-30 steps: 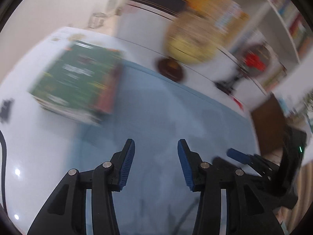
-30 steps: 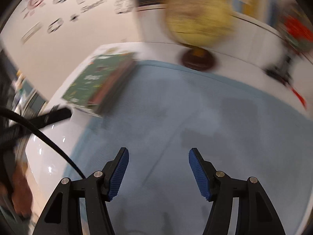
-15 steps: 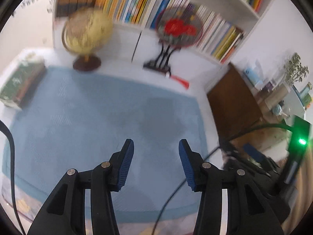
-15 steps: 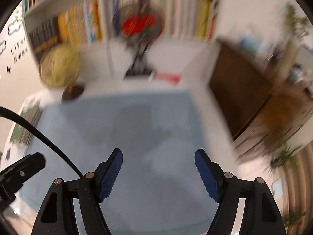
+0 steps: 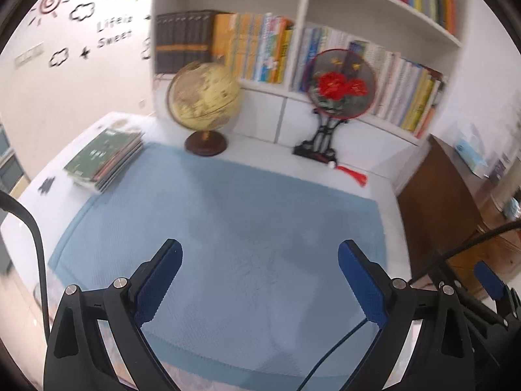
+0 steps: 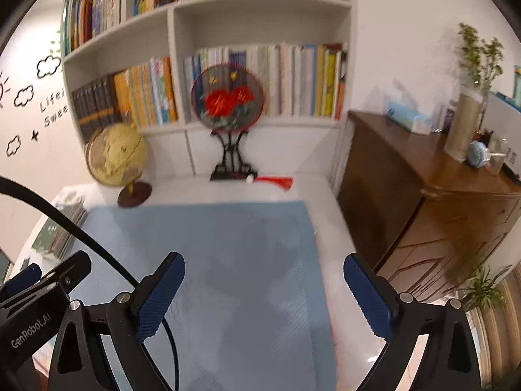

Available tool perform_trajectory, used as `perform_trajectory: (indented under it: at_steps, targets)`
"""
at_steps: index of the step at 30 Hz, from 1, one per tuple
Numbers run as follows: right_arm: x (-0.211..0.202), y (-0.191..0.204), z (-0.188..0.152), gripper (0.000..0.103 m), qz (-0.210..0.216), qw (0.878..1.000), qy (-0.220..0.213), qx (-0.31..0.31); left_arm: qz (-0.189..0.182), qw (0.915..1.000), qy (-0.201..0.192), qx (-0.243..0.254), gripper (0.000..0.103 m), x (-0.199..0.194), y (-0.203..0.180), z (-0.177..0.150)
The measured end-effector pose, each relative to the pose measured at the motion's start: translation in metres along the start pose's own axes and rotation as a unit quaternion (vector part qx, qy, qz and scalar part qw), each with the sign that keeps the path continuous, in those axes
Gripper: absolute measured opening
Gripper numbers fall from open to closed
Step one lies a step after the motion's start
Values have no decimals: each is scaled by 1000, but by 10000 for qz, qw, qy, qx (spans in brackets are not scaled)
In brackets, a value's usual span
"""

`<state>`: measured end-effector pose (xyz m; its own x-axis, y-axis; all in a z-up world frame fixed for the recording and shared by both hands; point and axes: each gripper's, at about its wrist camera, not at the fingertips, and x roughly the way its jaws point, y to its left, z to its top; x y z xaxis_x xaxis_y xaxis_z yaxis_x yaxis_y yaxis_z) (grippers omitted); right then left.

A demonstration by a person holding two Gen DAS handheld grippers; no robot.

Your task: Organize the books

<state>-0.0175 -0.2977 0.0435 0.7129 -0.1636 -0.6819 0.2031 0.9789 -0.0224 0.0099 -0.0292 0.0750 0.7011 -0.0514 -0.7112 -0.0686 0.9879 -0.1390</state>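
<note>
While both claws gape empty — book stack (image 5: pixel 105 159) at mat (image 5: pixel 228 228) edge | mat bare.

Motion blur is smearing the shelf books (image 5: pixel 260 49), leaving spine titles unreadable; the black cable (image 6: pixel 65 228) is covering part of the book stack (image 6: pixel 55 228).

Left gripper (image 5: pixel 259 267) fingers now wider apart

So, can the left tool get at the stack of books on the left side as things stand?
Probably yes: the left tool is open, holds nothing, and only bare blue mat lies before the stack of books.
</note>
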Motion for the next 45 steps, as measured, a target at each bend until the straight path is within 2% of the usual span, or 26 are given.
perform_trajectory:
  at_steps: [3, 7, 15, 20, 24, 28, 33, 41, 45]
  targets:
    - [9, 7, -6, 97, 37, 9998, 126, -159, 186, 9996, 141, 137, 96, 7, 0, 0]
    - [5, 11, -9, 98, 100, 9996, 73, -236, 421, 9986, 91, 307, 96, 5, -6, -2]
    - [6, 9, -6, 98, 125, 9996, 68, -255, 539, 9977, -41, 403, 96, -1, -10, -3]
    - [6, 8, -7, 98, 258, 9993, 133, -222, 902, 9912, -385, 893, 97, -7, -13, 0]
    - [6, 11, -9, 98, 258, 9992, 161, -240, 861, 9912, -464, 897, 102, -13, -7, 4]
    - [7, 13, -8, 98, 272, 9990, 187, -285, 1127, 9859, -498, 1134, 102, -14, -9, 3]
    - [6, 15, -11, 98, 274, 9989, 228, -309, 857, 9903, -217, 1073, 102, -8, -5, 1]
    - [8, 13, -12, 98, 238, 9989, 267, -313, 726, 9897, -417, 1163, 102, -16, -13, 0]
    - [12, 9, -12, 98, 235, 9990, 280, -263, 689, 9894, -387, 1218, 102, -15, -16, 0]
